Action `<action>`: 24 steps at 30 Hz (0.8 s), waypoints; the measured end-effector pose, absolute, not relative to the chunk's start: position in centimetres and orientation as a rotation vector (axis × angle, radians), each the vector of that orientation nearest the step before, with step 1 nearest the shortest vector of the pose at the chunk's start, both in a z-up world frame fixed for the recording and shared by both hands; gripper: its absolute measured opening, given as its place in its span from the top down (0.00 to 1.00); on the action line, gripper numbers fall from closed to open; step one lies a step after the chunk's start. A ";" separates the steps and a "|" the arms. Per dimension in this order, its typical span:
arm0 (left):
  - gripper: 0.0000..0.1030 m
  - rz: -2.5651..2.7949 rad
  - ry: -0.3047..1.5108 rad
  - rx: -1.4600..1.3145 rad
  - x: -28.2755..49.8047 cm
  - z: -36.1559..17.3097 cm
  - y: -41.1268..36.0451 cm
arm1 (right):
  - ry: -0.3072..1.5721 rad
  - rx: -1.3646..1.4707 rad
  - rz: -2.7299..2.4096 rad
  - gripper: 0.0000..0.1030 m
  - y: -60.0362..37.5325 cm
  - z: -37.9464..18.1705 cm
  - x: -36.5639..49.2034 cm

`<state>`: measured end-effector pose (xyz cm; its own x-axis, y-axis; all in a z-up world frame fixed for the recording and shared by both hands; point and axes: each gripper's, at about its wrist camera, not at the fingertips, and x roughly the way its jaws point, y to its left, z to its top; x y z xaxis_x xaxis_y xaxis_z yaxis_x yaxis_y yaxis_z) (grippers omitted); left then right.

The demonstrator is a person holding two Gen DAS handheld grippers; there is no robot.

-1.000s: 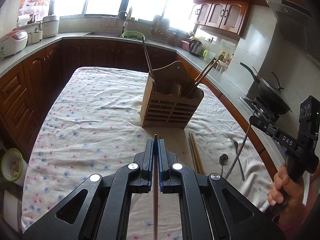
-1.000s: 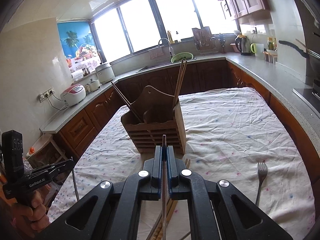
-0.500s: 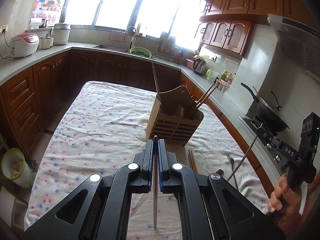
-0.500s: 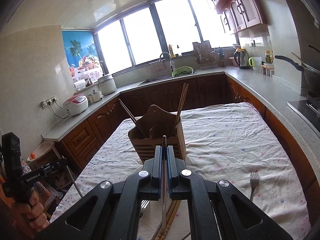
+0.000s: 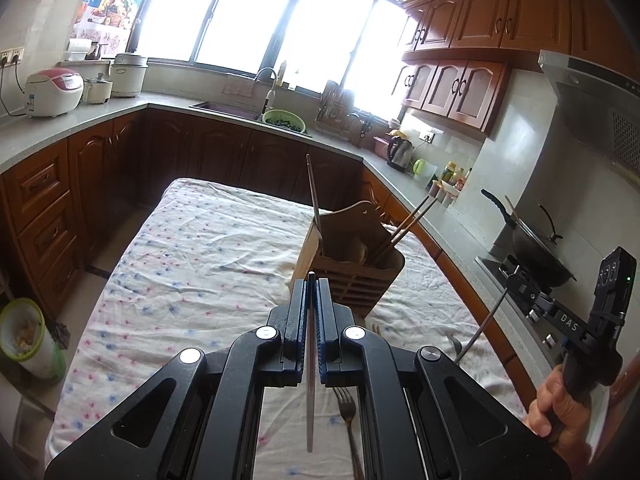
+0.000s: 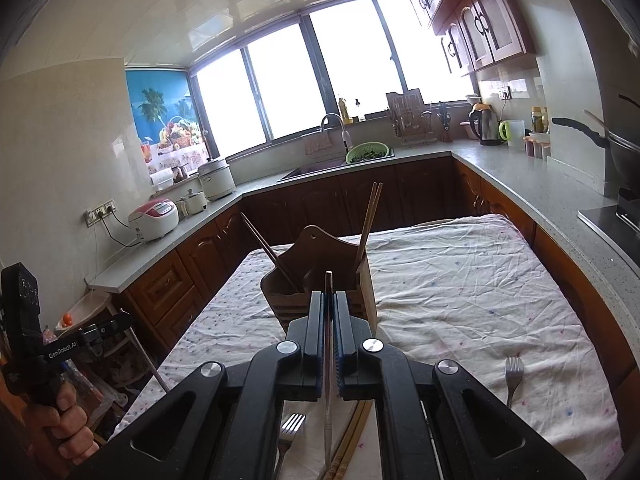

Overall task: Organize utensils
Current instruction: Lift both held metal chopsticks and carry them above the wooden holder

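Two handheld grippers hang above a kitchen table draped in a speckled cloth (image 5: 192,264). The left gripper (image 5: 311,284) has its jaws pressed together on a thin metal utensil (image 5: 309,400) that runs back between the fingers; which kind it is cannot be told. The right gripper (image 6: 329,300) likewise has its jaws clamped on a slim metal handle (image 6: 328,420). Beyond both, mid-table, stands a wooden holder (image 6: 320,276) with chopsticks (image 6: 369,220) leaning out of it. On the cloth lie a fork (image 6: 512,374) at near right, a second fork (image 6: 291,426) and loose chopsticks (image 6: 348,452) below the right gripper.
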<state>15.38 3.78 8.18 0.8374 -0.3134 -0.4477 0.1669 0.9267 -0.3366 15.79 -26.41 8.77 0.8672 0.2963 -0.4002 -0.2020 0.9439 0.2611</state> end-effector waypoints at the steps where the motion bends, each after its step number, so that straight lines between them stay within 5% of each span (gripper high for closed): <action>1: 0.97 -0.257 0.514 -0.294 15.5 8.4 3.8 | 0.447 0.217 0.264 0.96 -26.4 8.9 16.0; 24: 0.97 -0.252 0.286 -0.350 23.3 16.5 2.9 | 0.259 0.302 0.216 0.96 -27.9 14.6 22.9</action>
